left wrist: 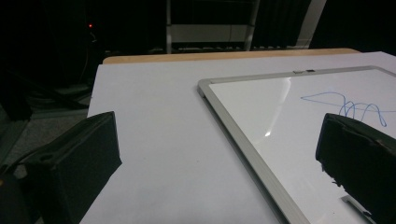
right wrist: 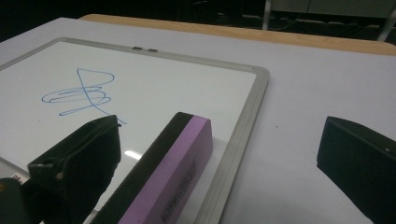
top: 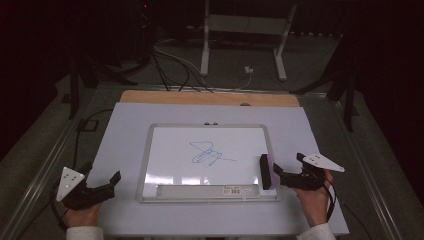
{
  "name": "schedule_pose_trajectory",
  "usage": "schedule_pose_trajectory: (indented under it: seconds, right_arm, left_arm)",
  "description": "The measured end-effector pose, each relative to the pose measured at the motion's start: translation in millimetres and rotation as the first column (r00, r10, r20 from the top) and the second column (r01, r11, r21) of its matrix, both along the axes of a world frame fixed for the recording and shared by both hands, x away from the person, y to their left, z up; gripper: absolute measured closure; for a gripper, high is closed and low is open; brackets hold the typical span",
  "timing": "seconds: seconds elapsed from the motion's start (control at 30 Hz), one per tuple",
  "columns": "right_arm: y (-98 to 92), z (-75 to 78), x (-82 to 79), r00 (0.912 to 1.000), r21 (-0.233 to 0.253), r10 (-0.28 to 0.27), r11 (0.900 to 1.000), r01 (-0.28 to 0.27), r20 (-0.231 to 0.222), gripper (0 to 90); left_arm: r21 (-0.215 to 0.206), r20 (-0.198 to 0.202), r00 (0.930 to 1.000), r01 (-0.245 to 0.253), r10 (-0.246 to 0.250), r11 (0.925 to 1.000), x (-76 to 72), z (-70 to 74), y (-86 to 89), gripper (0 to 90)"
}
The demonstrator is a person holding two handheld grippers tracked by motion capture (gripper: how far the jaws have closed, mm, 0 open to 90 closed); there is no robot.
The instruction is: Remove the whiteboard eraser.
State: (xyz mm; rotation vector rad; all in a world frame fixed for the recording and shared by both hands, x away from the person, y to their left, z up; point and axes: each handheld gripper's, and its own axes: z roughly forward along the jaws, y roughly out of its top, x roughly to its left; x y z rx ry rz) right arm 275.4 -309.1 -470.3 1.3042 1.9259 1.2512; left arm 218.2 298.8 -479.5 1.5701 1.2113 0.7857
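Whiteboard (top: pixel 170 150) lies flat mid-bench, metal-framed, w/ a blue marker scribble (top: pixel 209 152) roughly at its centre. Bench (top: pixel 125 125) has a white top sheet; a strip of bare wood shows along its far edge.

Eraser (top: pixel 266 171), purple body w/ black felt side, lies on the board's right edge, near the front-right corner, long axis running front to back. In the right gripper view it sits partly on the white surface and partly over the frame, felt side toward the scribble.

Right gripper (top: pixel 278 176) is held low just right of the board, jaws spread wide and pointing left at the eraser. In its own view the eraser lies between the two jaws, closer to the left one; neither jaw visibly touching it. Right hand (top: pixel 314 197) grips it from behind, grey plate on top.

Left gripper (top: pixel 102 183) rests near the bench's front-left corner, well apart from the board, jaws wide, nothing between them. Left gripper view: one jaw over bare white sheet, other jaw overlapping the board's near-left part. Left hand (top: pixel 82 215) holds it.

Far behind: dark floor, cables, white stand legs.
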Motion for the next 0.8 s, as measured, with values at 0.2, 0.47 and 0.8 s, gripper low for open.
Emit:
schedule_pose_trajectory:
  seconds: [0.2, 0.47, 0.8]
  right_arm:
    - [2.0, -2.3, 2.4, 0.9996, 0.006, 0.006, 1.000, -0.006, -0.026, 0.3]
    - [5.4, -4.8, 4.6, 0.9978, 0.017, 0.009, 1.000, -0.007, -0.065, 0.2]
    - [12.7, -10.2, 6.5, 0.9922, 0.027, 0.030, 0.999, -0.027, -0.121, 1.1]
  left_arm:
    - [-0.003, -0.002, 1.0000, 0.004, -0.004, 1.0000, 0.3, -0.2, -1.1, 0.7]
    - [0.001, -0.004, 1.0000, 0.005, -0.005, 1.0000, 0.6, -0.7, -1.7, 0.7]
    - [0.006, -0.003, 0.9999, 0.010, -0.010, 0.9999, 0.7, -0.7, -2.8, 0.7]
